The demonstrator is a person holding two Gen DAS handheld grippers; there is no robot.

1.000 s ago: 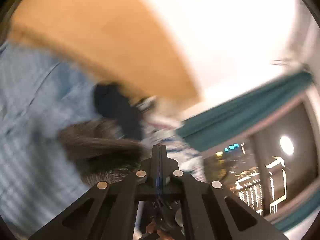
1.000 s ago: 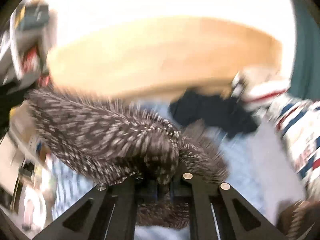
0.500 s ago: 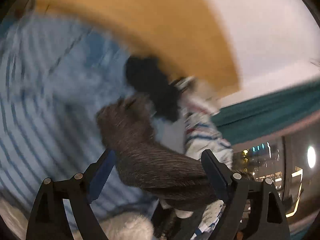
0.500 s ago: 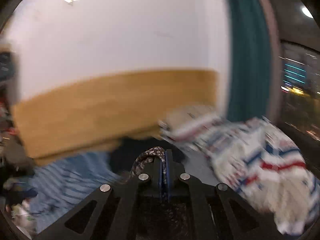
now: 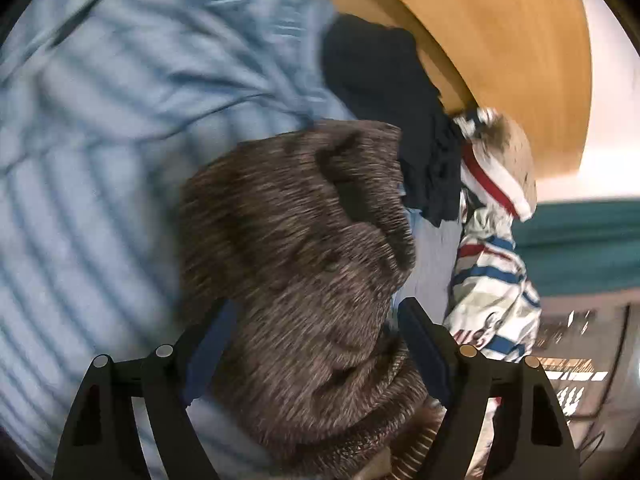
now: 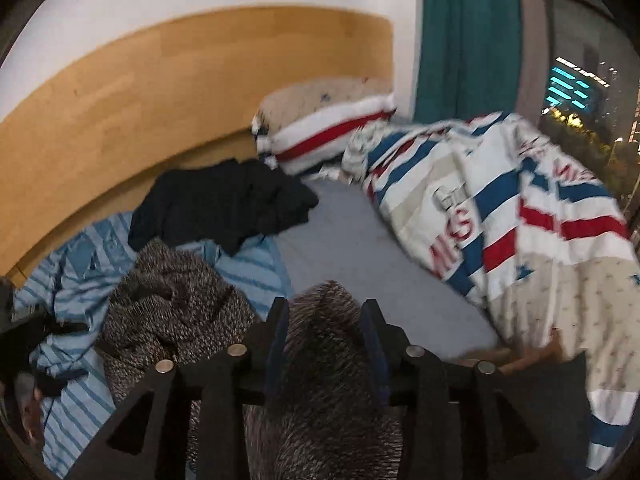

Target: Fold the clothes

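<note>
A brown speckled knit sweater (image 5: 296, 216) lies bunched on the bed over a blue striped shirt (image 5: 100, 140). My left gripper (image 5: 314, 308) points down at it. Its jaws stand wide and are closing, with the sweater lying between them and the pads not pressing on it. In the right wrist view the sweater (image 6: 172, 304) spreads to the left, and a fold of it runs up between the fingers of my right gripper (image 6: 325, 304). Those jaws are opening and the fabric sits loose in the gap.
A dark navy garment (image 6: 224, 200) lies crumpled by the wooden headboard (image 6: 160, 92). A striped pillow (image 6: 320, 128) and a red, white and blue quilt (image 6: 500, 208) fill the right side. Bare grey sheet (image 6: 360, 248) shows in the middle. A teal curtain (image 6: 468, 32) hangs behind.
Both grippers came down toward the bed. The left went from shut to wide open over the sweater. The right, shut on the sweater before, has parted its jaws.
</note>
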